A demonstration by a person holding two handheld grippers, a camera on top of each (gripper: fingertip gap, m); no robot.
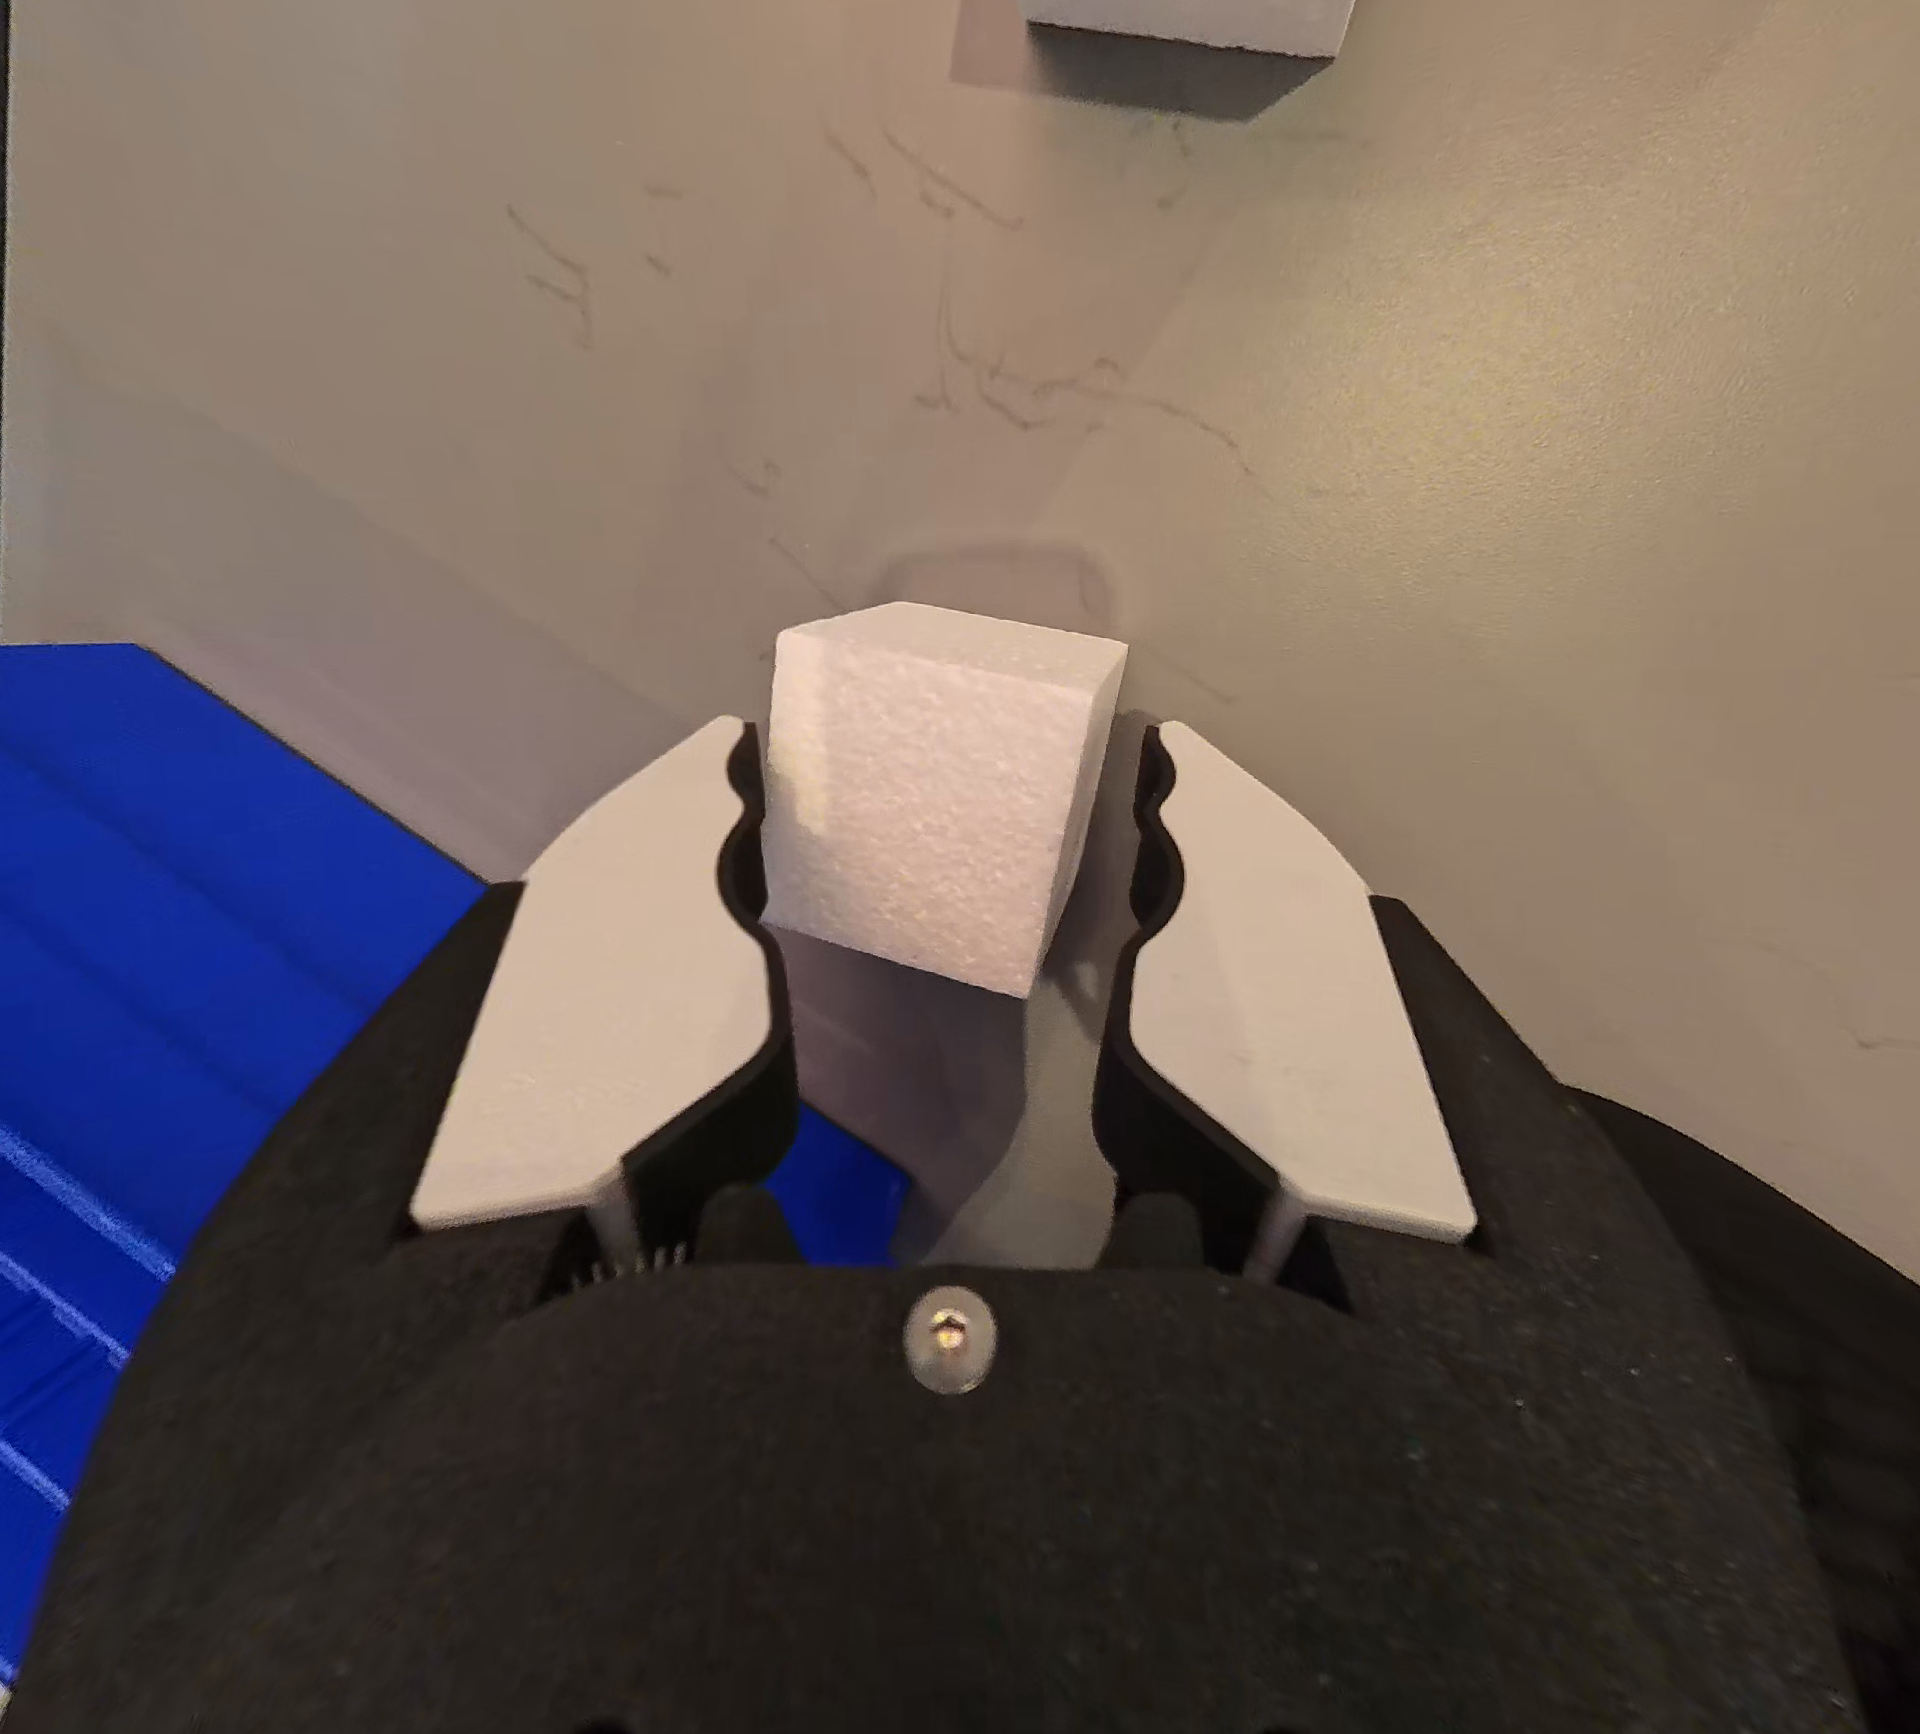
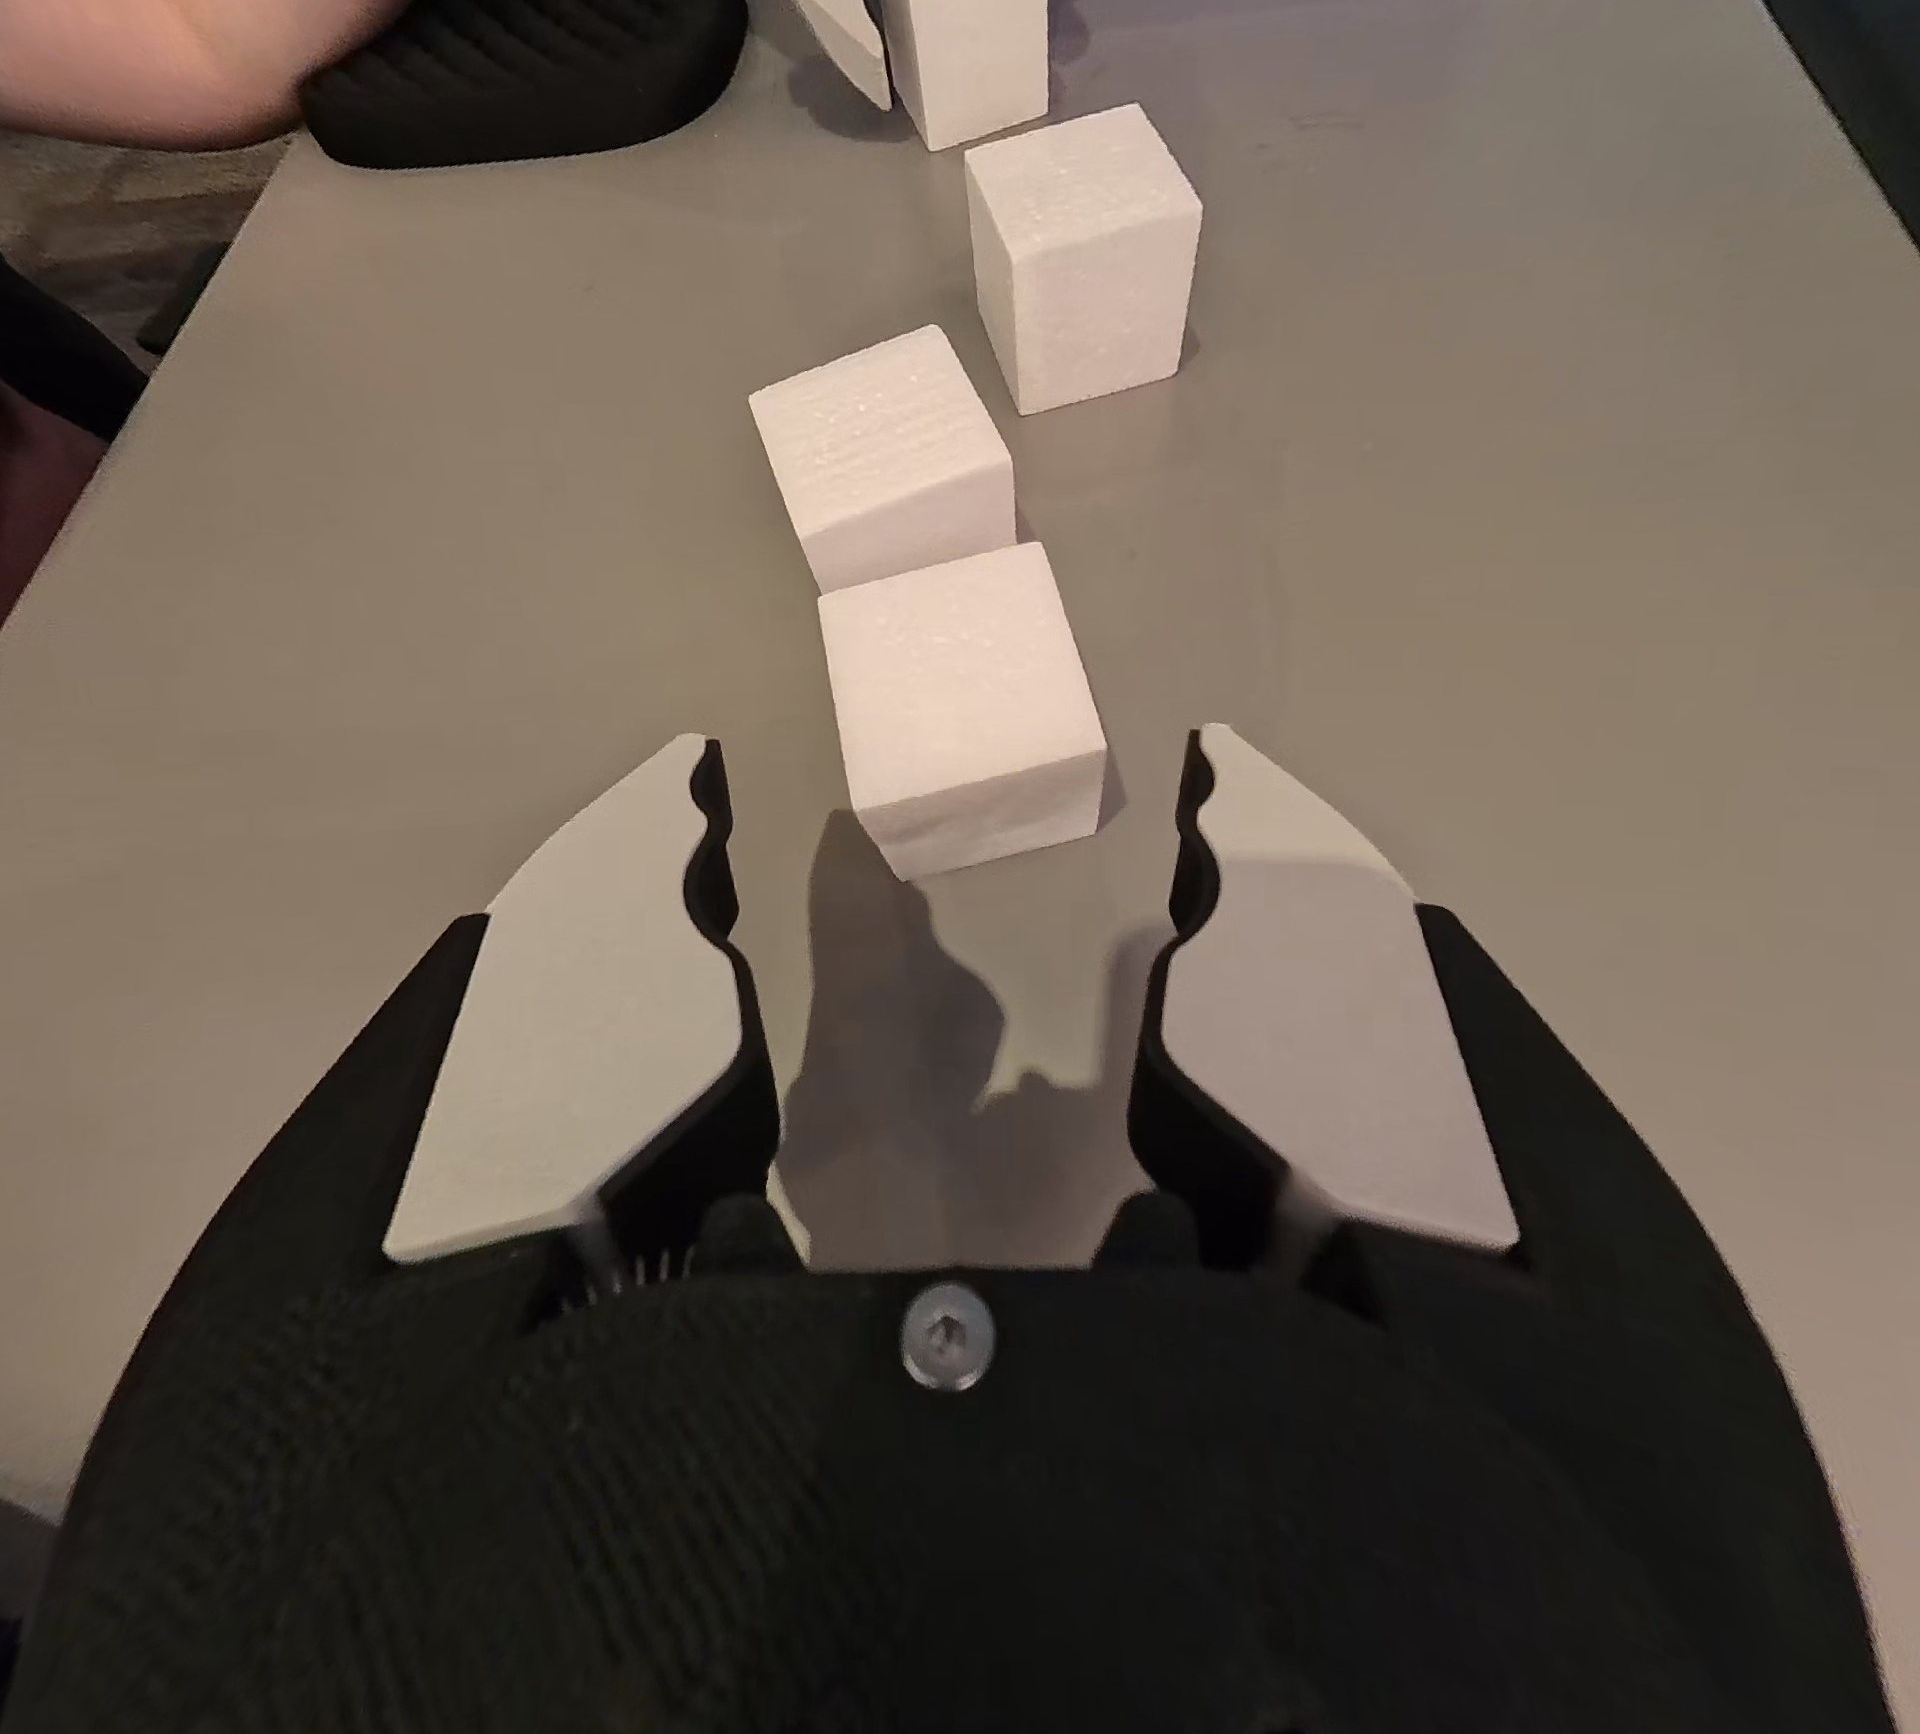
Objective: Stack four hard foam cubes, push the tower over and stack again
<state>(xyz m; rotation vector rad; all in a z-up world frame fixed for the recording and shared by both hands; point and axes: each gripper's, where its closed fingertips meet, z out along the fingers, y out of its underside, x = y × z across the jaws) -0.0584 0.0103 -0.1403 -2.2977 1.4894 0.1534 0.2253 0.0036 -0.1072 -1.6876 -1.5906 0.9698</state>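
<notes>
Left wrist view: we see left gripper [image 1: 940, 739] jaws spread around far cube [image 1: 925, 811], gap on right side, not clamped. Right wrist view: right gripper [image 2: 956, 749] jaws wide, empty; four cubes in line on counter [image 2: 1455, 645], unstacked, nearest cube [image 2: 961, 708] frame centre.

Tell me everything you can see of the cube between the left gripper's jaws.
The cube is white, grainy hard foam with crisp edges and no visible dents. It stands on the grey table, turned slightly askew to the left gripper, whose open jaws straddle it: one looks against its side, the other shows a gap. In the right wrist view it is the farthest of four cubes, standing apart from its neighbour, nothing stacked on it.
</notes>
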